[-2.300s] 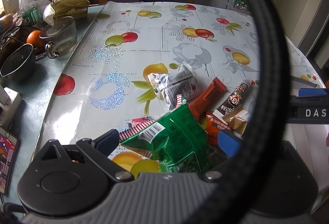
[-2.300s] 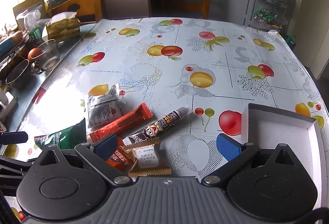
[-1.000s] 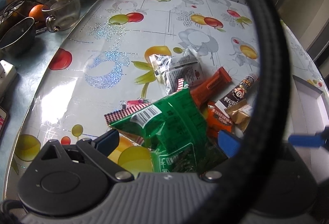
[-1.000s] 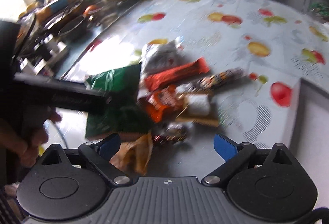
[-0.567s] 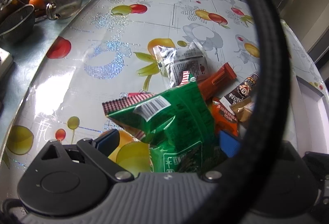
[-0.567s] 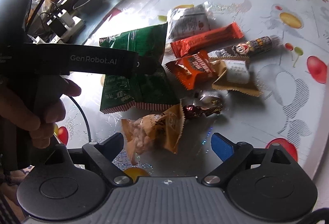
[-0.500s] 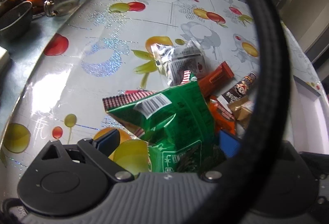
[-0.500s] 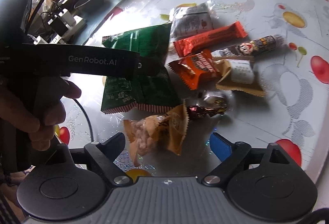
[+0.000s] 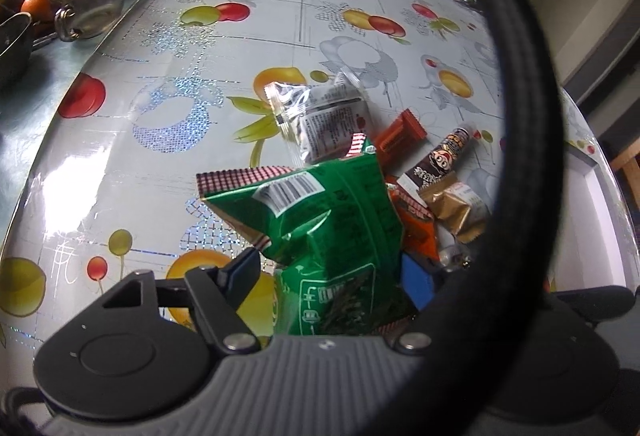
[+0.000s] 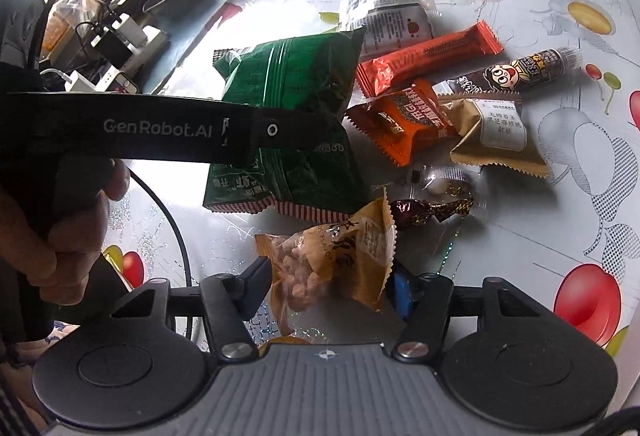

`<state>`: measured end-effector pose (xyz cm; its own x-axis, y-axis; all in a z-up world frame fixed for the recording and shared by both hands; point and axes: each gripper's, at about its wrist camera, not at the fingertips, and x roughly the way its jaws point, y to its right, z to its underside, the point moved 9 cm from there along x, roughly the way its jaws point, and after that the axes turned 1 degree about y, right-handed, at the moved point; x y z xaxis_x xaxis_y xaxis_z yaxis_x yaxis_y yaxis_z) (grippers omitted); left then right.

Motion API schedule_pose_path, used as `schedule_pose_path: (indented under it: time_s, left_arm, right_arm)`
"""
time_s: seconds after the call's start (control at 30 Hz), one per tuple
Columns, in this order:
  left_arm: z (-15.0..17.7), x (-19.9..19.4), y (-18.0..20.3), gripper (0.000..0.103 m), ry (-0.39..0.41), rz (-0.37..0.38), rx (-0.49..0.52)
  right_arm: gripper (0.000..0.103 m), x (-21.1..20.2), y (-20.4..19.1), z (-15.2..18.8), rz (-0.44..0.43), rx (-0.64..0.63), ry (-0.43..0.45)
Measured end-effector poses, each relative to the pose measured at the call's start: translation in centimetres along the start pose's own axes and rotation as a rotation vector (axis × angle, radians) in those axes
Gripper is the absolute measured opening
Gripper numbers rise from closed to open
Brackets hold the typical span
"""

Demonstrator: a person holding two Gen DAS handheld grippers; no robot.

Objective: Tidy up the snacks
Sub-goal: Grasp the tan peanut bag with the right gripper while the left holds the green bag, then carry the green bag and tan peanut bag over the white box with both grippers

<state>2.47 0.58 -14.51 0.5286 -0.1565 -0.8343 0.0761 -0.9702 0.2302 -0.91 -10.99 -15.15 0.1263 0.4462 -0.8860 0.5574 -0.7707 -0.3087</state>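
Observation:
My left gripper (image 9: 332, 272) is shut on a green snack bag (image 9: 332, 220) and holds it tilted up above the table; the same bag shows in the right wrist view (image 10: 296, 92). My right gripper (image 10: 332, 288) is closed on a tan peanut packet (image 10: 340, 256) near the table's front edge. Past them lie a silver packet (image 10: 388, 20), a long orange bar (image 10: 432, 58), an orange packet (image 10: 408, 120), a brown tube (image 10: 516, 74), a gold packet (image 10: 496, 132) and a dark wrapped candy (image 10: 428, 212).
A white box (image 9: 600, 220) lies at the table's right edge. A glass mug (image 9: 92, 4), a dark bowl (image 9: 12, 44), an orange (image 9: 36, 2), chargers and cables (image 10: 120, 36) crowd the left side. A black cable (image 9: 524, 116) arcs across the left wrist view.
My right gripper has closed from open onto the tan peanut packet. My left gripper keeps the green bag, lifted slightly.

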Motion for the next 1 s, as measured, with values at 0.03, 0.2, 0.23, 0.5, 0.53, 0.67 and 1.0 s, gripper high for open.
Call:
schedule_pose_path:
  time_s: [0.03, 0.2, 0.23, 0.5, 0.53, 0.67, 1.0]
  left_arm:
    - [0.0, 0.0, 0.0, 0.072, 0.000, 0.000, 0.005]
    - [0.0, -0.2, 0.0, 0.067, 0.004, 0.000, 0.020]
    - [0.0, -0.2, 0.0, 0.065, 0.005, -0.002, 0.026]
    - [-0.2, -1.1, 0.3, 0.055, 0.033, 0.003, 0.074]
    - [-0.3, -1.3, 0.3, 0.055, 0.043, 0.000, 0.079]
    - [-0.9, -2.1, 0.6, 0.055, 0.072, -0.007, 0.098]
    - [-2.4, -3.3, 1.4, 0.055, 0.121, -0.011, 0.119]
  right_arm:
    - [0.060, 0.0, -0.1, 0.0, 0.000, 0.002, 0.000]
    - [0.054, 0.1, -0.2, 0.0, -0.004, 0.015, 0.004]
    - [0.054, 0.1, -0.3, 0.0, -0.006, 0.016, 0.004]
    - [0.051, -0.2, -0.2, -0.2, -0.003, 0.035, 0.022]
    - [0.051, -0.4, -0.2, -0.3, -0.001, 0.036, 0.029]
    - [0.051, -1.4, 0.0, -0.6, 0.007, 0.040, 0.062]
    - [0.051, -3.6, 1.2, -1.6, 0.060, 0.056, 0.132]
